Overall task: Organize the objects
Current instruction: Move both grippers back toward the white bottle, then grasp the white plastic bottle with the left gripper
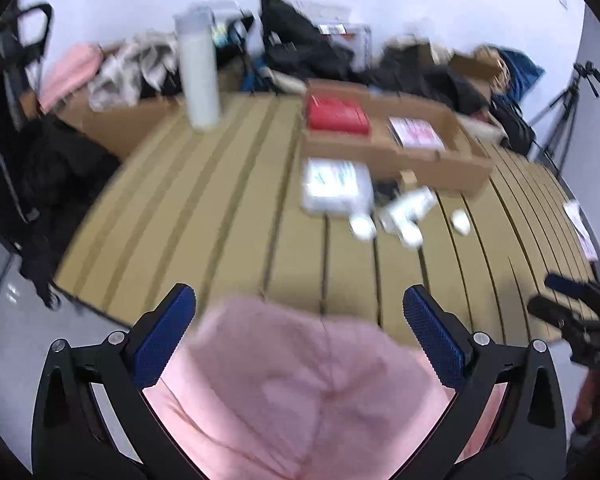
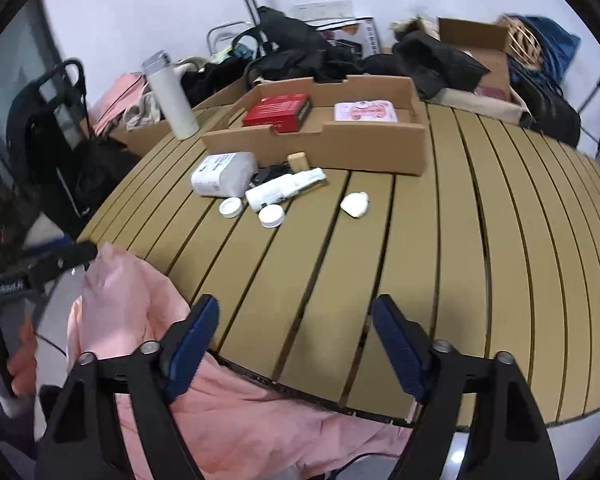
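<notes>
The left tongs (image 1: pixel 300 312) are standing wide over the near edge of the slatted bench (image 1: pixel 236 216), and a pink cloth (image 1: pixel 300 392) is lying between and under their blue pads; the pads are not pressing on it. In the right wrist view the right tongs (image 2: pixel 294 320) are also standing apart, with only bare bench slats between the tips; the same pink cloth (image 2: pixel 148 312) is hanging over the bench edge just beside their left finger and spreading below it. Whether that finger is touching the cloth, I cannot tell. A hand (image 2: pixel 20 360) is showing at the left border of this view. Farther on the bench a cardboard tray (image 2: pixel 320 136) is holding a red box (image 2: pixel 278 110) and a pink packet (image 2: pixel 366 112). In front of the tray, well apart from both tongs, a white pouch (image 2: pixel 224 174), a white bottle lying on its side (image 2: pixel 282 190), two round lids (image 2: pixel 231 207) and a small white case (image 2: pixel 355 204) are lying close together. A tall white flask (image 2: pixel 170 96) is standing upright to the left of the tray. The left wrist view is blurred.
</notes>
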Motion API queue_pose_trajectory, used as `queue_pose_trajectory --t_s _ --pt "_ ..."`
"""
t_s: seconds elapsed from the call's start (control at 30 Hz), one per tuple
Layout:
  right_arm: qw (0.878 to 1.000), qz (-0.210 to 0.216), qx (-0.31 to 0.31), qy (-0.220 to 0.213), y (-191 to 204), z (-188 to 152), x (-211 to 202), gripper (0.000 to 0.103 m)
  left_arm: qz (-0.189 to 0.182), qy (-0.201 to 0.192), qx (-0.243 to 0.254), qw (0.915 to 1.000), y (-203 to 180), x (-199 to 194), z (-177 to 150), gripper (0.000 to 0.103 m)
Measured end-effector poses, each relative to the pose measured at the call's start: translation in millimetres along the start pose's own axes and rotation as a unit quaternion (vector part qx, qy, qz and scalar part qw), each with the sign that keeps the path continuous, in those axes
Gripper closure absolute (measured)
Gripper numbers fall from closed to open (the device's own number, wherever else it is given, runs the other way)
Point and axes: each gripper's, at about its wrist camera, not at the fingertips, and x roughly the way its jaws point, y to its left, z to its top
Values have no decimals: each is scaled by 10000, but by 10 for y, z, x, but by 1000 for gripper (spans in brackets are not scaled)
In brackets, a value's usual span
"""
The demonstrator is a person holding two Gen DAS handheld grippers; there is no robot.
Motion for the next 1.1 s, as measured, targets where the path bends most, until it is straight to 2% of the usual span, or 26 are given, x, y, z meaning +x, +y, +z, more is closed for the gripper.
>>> queue_pose_trajectory --t_s 0.07,0.2,0.27,0.37,0.53,0.6,0.63,0.7,0.9,1.0,1.1 --pt "10000 31 -30 -25 29 80 40 31 -178 -162 -96 9997 53 18 95 0" --pt "9995 313 -41 29 158 335 308 39 -620 -118 -28 9980 142 295 375 3" --pt "9991 420 -40 10 236 481 508 40 -1019 -92 -127 9947 225 541 556 14" --pt "9979 639 88 111 324 729 896 46 -1504 182 -367 9878 304 928 738 33" --pt "9948 938 319 253 489 1079 1545 55 -1530 706 -463 9846 342 1591 828 46" --pt "9938 978 409 331 516 1152 1752 61 -1705 980 -533 9790 346 1786 771 57" --pt "9929 999 489 430 528 1168 1876 65 -1942 1056 -629 9732 358 1855 731 60" --pt "9904 1132 684 397 495 1163 1948 66 -2233 1057 -777 9659 387 1884 695 65" --pt "9901 1200 567 448 533 1167 1957 67 -2025 970 -608 9726 315 1746 675 69" --pt "9899 1257 578 310 539 1192 1736 67 -1987 794 -466 9757 248 1417 707 69" --pt "9911 1286 340 -15 569 1214 1286 67 -2020 545 -374 9772 81 967 728 69"
